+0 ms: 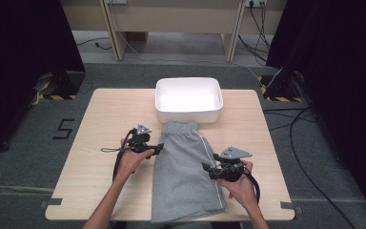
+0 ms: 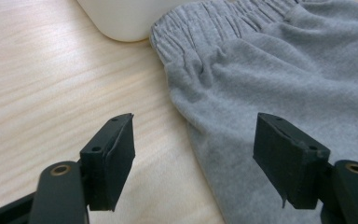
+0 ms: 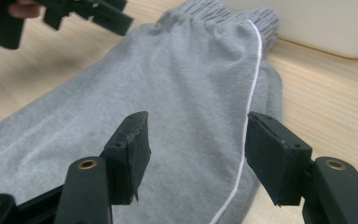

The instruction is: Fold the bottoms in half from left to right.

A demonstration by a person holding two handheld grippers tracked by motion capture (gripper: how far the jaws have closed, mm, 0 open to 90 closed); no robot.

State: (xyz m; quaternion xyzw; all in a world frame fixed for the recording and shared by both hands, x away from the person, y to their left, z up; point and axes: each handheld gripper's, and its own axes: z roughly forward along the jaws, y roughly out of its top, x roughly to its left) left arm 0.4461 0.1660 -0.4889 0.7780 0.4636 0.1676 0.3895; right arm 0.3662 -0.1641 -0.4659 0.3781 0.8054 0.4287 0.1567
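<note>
Grey shorts [image 1: 183, 171] with a white side stripe lie folded lengthwise on the wooden table [image 1: 100, 124], their elastic waistband against a white bin [image 1: 188, 99]. My left gripper [image 1: 157, 148] hovers at the shorts' left edge with its jaws open and nothing between them; its own view shows the shorts [image 2: 279, 74] ahead and the left gripper [image 2: 193, 158] over the cloth's edge. My right gripper [image 1: 207, 168] is open above the shorts' right side. Its own view shows the right gripper [image 3: 196, 154] over the grey cloth [image 3: 168, 107] near the white stripe [image 3: 251, 102], and the left gripper [image 3: 93, 14] farther off.
The white bin stands empty at the table's far middle. Bare wood lies left and right of the shorts. Cables [image 1: 305, 162] run over the grey floor at the right, and dark curtains hang at both sides.
</note>
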